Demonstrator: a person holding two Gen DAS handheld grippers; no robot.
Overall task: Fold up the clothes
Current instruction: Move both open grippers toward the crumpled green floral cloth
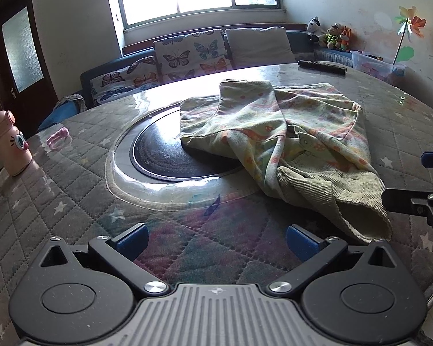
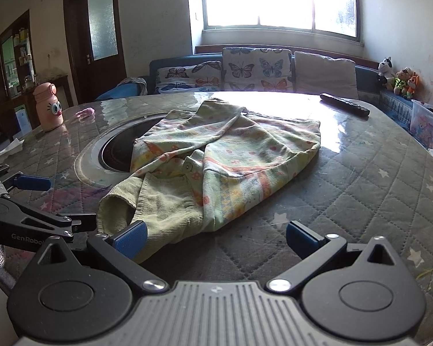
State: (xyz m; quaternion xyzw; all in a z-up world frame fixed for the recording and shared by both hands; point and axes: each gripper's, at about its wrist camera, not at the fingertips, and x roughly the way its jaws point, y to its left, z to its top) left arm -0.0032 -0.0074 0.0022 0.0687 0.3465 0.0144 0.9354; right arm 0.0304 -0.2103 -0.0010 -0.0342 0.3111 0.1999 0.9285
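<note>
A round table [image 1: 72, 150], covered in a quilted star-print cloth under a glossy clear sheet, carries everything here. A dark circular hotplate [image 1: 164, 155] sits sunk in its middle. The garment [image 1: 274, 132], a small child's piece in pale green printed cotton with a ribbed corduroy-like hem, lies in a rumpled heap from the middle of the table toward the near edge, its far part overlapping the hotplate.

It looks light, soft and limp: it should drape and bunch rather than hold shape, and probably slides easily on the slick cover, so dragging it flat seems feasible. The ribbed hem [image 2: 158, 216] is thicker and likely the surest place to pinch; it points at the near edge, with a tube-like opening just beside the right gripper [image 2: 215, 238]. A sleeve or flap crosses over the top and would need spreading first.

The right gripper is spread wide and holds nothing, its left pad [image 2: 131, 238] at or over the hem. The left gripper [image 1: 216, 240] is likewise spread and empty, over bare cloth near the table's edge, apart from the garment.

A remote [image 1: 322, 67] lies at the far edge; a pink bottle [image 1: 10, 144] stands at the left edge.
</note>
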